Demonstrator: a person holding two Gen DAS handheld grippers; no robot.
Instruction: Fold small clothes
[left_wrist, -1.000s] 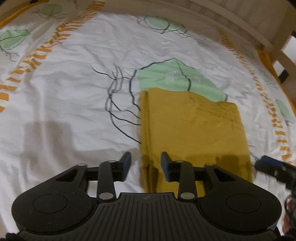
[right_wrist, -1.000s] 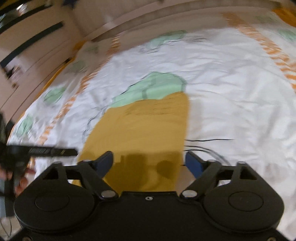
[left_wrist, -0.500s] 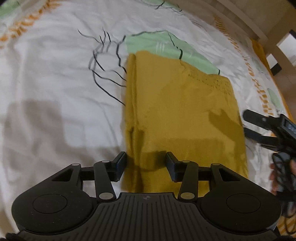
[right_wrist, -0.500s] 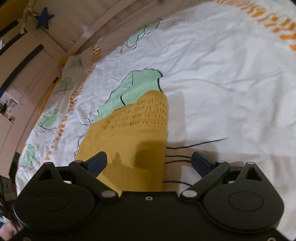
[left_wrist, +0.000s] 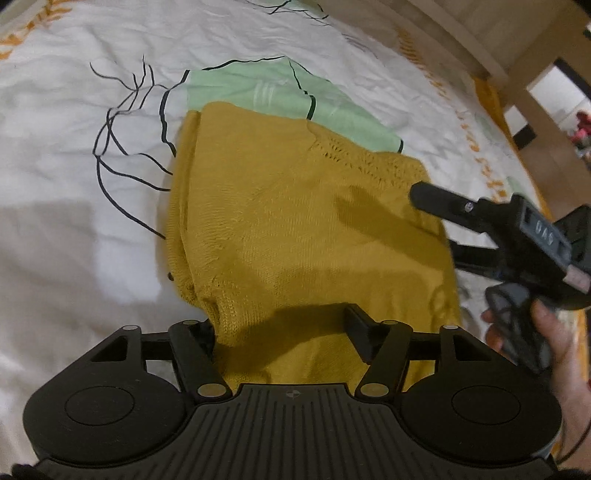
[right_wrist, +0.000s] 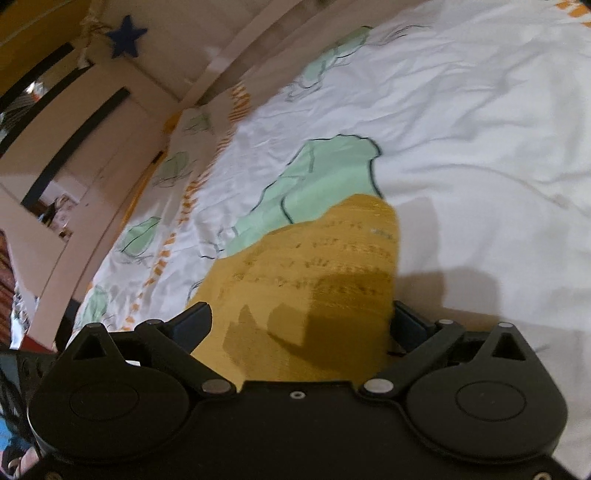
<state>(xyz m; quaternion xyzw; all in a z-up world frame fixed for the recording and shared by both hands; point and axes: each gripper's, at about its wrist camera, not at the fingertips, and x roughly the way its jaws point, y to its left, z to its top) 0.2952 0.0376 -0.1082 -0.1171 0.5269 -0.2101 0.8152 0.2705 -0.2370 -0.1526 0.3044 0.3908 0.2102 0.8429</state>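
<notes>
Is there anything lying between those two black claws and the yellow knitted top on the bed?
Nothing visible. The yellow top lies folded on the bedsheet, with the near edge already between the fingers of both the left gripper, whose jaws are opening, and the wide-open right gripper. Neither one has clamped the cloth.

Location: bedroom in a home.
A white bedsheet (left_wrist: 92, 236) printed with green leaves and orange stripes covers a bed. A pale wooden bed frame (left_wrist: 480, 55) borders it. Cupboard doors (right_wrist: 88, 147) with dark handles stand alongside, and a blue star (right_wrist: 127, 36) hangs on the wall above.
</notes>
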